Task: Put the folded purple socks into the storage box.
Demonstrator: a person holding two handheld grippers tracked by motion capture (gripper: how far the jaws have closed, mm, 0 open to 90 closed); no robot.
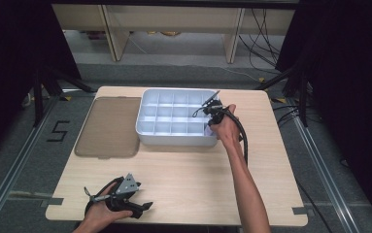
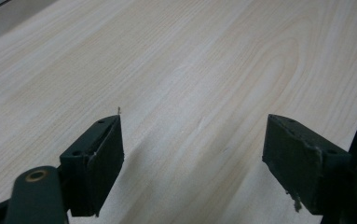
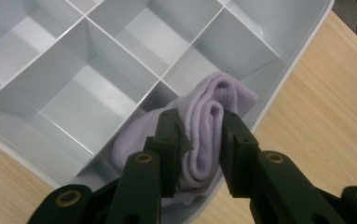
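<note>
A folded lilac sock sits in the near right corner compartment of a white divided tray, its long axis running along the right gripper's line of sight, folded end pointing toward the tray's right wall. The right gripper's jaws press either side of the fold, gripping the sock. White dividers close in on the sock's far and left sides, and the tray's outer wall stands to its right and near side. The neighbouring compartments are bare. A brown translucent lid lies flat just left of the tray on the wooden table. At the near left corner the left gripper rests over bare wood, jaws wide apart, nothing between them. A "5" is taped on the floor to the left.
</note>
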